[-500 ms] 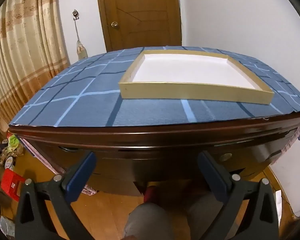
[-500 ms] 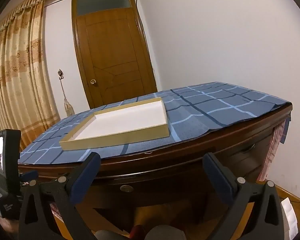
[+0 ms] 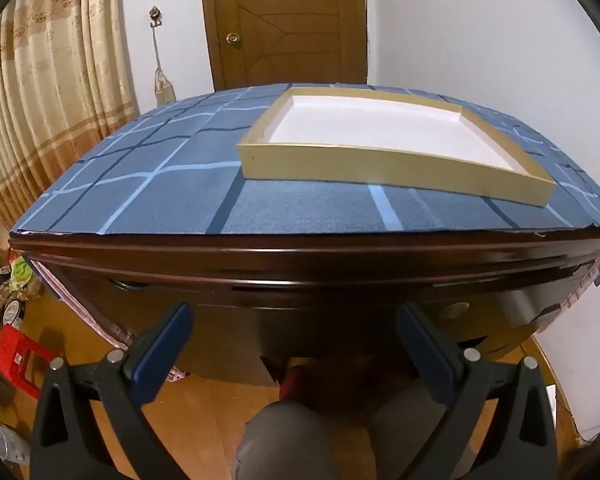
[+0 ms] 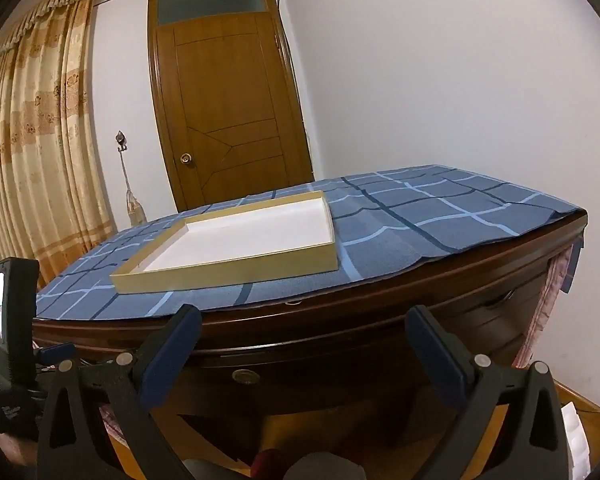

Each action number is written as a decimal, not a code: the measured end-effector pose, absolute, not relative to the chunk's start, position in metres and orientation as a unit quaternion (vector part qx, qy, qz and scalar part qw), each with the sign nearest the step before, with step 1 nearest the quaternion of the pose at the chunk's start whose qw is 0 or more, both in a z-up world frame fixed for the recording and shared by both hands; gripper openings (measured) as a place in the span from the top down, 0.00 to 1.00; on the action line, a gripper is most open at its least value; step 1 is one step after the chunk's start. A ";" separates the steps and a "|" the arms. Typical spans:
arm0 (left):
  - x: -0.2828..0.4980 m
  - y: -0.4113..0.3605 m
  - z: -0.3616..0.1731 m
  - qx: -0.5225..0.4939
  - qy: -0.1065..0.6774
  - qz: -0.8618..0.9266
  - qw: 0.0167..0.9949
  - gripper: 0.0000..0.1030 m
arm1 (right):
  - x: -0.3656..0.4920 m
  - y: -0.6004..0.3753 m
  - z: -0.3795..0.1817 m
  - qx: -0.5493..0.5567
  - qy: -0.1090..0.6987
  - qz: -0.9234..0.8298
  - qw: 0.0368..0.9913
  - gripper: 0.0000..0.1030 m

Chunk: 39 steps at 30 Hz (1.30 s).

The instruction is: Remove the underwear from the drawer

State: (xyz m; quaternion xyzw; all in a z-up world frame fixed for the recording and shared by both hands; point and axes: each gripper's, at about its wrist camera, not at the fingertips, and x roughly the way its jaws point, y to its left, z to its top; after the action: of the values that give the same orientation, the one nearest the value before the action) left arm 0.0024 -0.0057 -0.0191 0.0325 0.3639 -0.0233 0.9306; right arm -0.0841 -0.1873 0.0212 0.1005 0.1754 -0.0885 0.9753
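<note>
A dark wooden desk [image 3: 300, 252] stands in front of me with its drawers shut; a round drawer knob [image 3: 454, 309] shows in the left wrist view and a round drawer knob [image 4: 245, 376] in the right wrist view. No underwear is visible. My left gripper [image 3: 294, 316] hangs open before the desk front, nothing between its blue pads. My right gripper [image 4: 302, 322] is also open and empty, just below the desk edge. The left gripper's body [image 4: 10, 320] shows at the left of the right wrist view.
A blue checked cloth [image 3: 180, 184] covers the desk top, with a shallow gold-rimmed tray [image 3: 380, 168], white inside. A person's knees [image 3: 300, 440] are below. Curtains [image 3: 40, 100], a wooden door [image 4: 228, 112], a red stool [image 3: 18, 354] and floor clutter lie around.
Both views are nearly the same as before; the left wrist view has shifted very slightly, the grippers stay wide open.
</note>
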 end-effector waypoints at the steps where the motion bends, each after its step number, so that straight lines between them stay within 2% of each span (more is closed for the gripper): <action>1: 0.004 -0.003 -0.017 0.031 0.365 -0.023 0.930 0.01 | -0.084 -0.188 0.021 0.102 0.177 -0.088 0.975 0.00; 39: 0.002 0.000 -0.024 0.032 0.374 -0.021 0.927 0.01 | -0.084 -0.192 0.011 0.115 0.195 -0.085 0.970 0.00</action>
State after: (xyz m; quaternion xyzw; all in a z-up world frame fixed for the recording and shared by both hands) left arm 0.0019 0.0004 -0.0238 0.0324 0.3741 -0.0212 0.9266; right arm -0.0836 -0.1921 0.0106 0.1150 0.1950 -0.0853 0.9703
